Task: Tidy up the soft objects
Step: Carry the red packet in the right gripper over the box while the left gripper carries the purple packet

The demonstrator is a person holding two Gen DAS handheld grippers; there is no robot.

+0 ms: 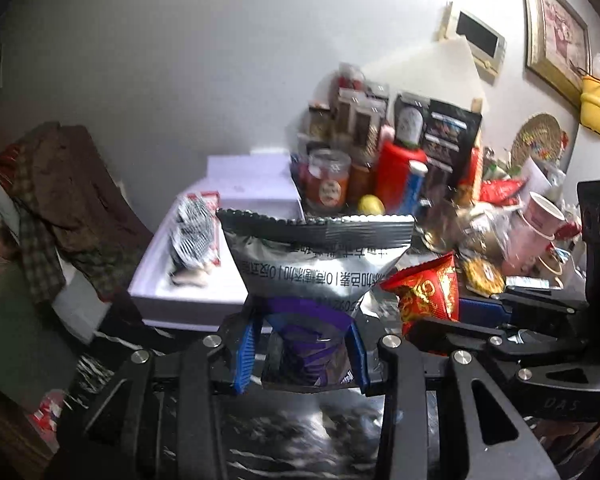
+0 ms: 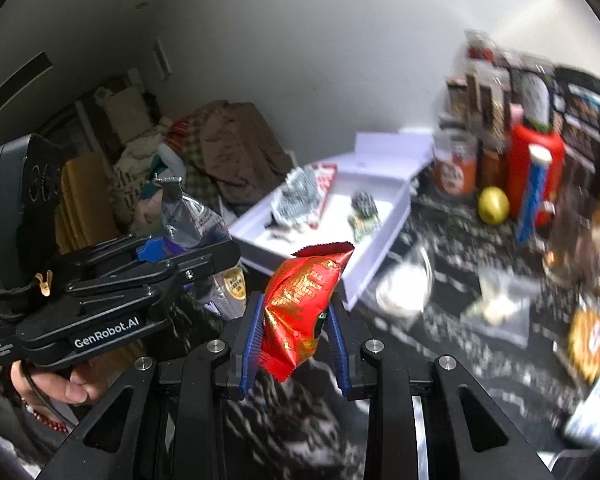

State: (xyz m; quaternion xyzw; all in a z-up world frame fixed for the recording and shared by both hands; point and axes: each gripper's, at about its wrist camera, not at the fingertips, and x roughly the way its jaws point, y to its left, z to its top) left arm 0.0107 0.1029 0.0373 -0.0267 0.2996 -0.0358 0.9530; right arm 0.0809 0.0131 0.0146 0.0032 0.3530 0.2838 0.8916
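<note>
Plainly, "GenRobot.AI" left tool clenched on silver packet, right tool on red packet.

Plain white wall behind, lit brighter toward the right. On it hang a framed picture and a small intercom panel; a round woven plate leans just below. Desk has a black-and-white marbled top, blurred. To the left, a heap of brown and plaid clothing piled on furniture. Far left corner is dark.
</note>
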